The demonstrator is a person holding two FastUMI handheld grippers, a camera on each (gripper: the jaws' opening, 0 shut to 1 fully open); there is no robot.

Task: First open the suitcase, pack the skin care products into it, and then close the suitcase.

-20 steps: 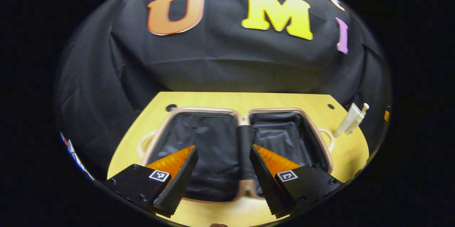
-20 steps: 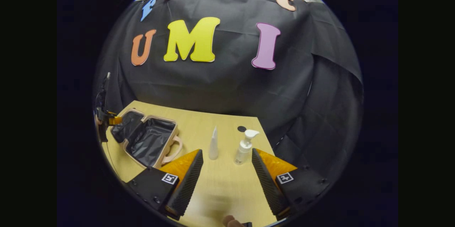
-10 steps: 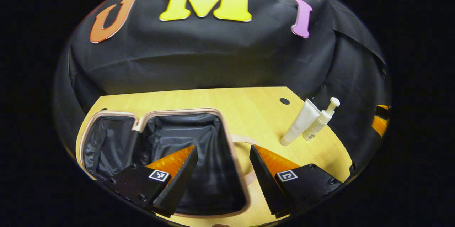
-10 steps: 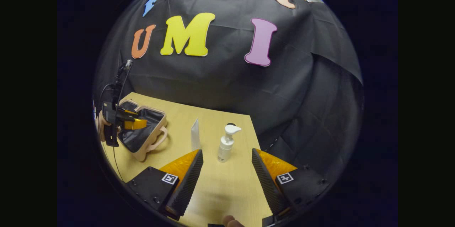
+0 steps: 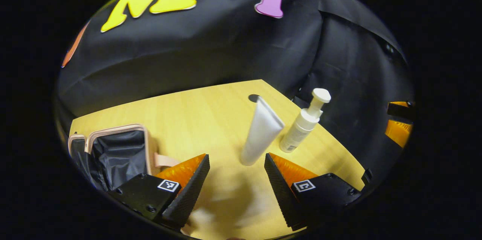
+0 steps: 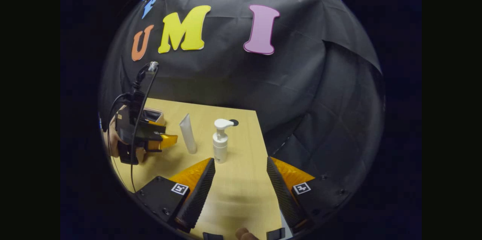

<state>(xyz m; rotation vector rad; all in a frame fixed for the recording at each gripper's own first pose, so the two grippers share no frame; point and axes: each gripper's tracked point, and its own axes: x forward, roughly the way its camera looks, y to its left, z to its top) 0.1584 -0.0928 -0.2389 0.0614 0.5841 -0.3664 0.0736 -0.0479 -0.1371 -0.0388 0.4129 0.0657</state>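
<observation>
The open suitcase [image 5: 113, 149], with a pale pink rim and black lining, lies on the table at the left of the left gripper view. A white tube [image 5: 261, 131] stands on its cap just ahead of my left gripper [image 5: 236, 157], which is open with nothing between its fingers. A white pump bottle [image 5: 305, 123] stands upright to the right of the tube. In the right gripper view, my right gripper [image 6: 240, 161] is open and holds nothing; the pump bottle [image 6: 220, 142] stands just beyond its left finger, with the tube [image 6: 187, 134] to the left of it. Farther left is the left gripper [image 6: 150, 138], which hides most of the suitcase [image 6: 152, 114].
The light wooden table [image 6: 241, 195] has a dark round hole [image 6: 234, 122] near its far edge, behind the bottle. A hand [image 6: 113, 146] and a cable are at the left gripper. My right gripper [image 5: 399, 123] shows at the right edge of the left gripper view.
My left gripper has swung right, away from above the open suitcase and up to the tube. The right gripper has turned slightly, bringing the pump bottle near its left finger.
</observation>
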